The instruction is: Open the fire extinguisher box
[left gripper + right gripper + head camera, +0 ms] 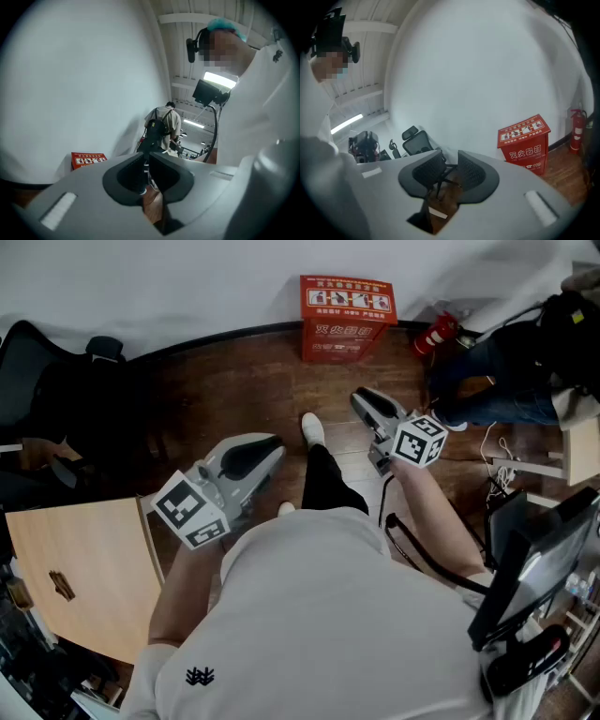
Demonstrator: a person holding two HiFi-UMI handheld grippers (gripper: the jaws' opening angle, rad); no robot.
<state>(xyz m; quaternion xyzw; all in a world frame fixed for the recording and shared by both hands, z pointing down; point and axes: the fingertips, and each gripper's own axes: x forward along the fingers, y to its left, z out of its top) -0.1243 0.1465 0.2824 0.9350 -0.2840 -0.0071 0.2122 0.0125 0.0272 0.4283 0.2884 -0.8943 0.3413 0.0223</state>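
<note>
The red fire extinguisher box stands on the wooden floor against the white wall, lid closed, straight ahead of me. It also shows at the lower left in the left gripper view as the box, and at the right in the right gripper view as the box. Both grippers are held in the air well short of it. My left gripper has its tips together on nothing. My right gripper has its jaws a little apart, with nothing between them.
A red fire extinguisher stands by the wall right of the box. Another person is at the far right. A black office chair is on the left, a wooden tabletop at lower left, a monitor at lower right.
</note>
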